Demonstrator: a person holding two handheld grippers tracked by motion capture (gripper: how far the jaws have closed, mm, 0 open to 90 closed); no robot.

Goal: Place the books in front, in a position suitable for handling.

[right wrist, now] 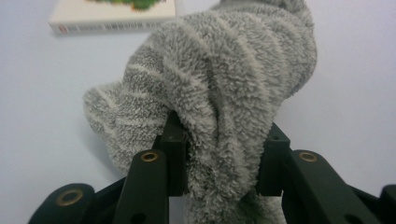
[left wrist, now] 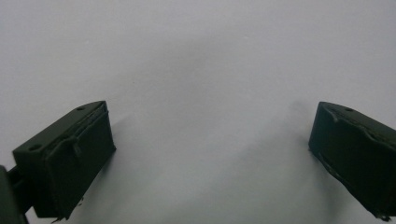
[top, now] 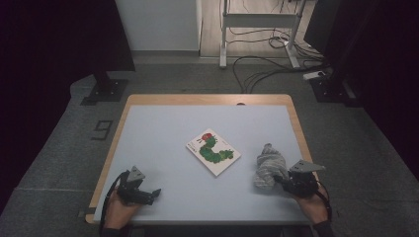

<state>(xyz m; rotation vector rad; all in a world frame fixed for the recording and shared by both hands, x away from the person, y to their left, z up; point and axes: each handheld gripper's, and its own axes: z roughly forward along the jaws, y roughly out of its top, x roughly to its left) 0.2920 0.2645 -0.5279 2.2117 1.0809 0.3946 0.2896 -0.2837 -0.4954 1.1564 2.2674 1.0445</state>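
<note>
— On counter (top: pixel 163 148), right side: grey striped fuzzy sock (top: pixel 269 165), bunched, clamped in right gripper (top: pixel 282 181).
— And left gripper (top: pixel 153 193)?
— Near front-left edge, jaws spread wide, holding nothing. Caterpillar picture book (top: pixel 213 151) lying mid-counter, apart from both.

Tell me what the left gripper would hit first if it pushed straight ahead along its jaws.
Probably just the table. The left gripper is open and tilted down at bare surface; the book seems to lie off that line, though depth is unclear.

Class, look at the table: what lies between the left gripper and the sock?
In the high view, only bare table lies between the left gripper and the sock; the book sits farther back.
</note>
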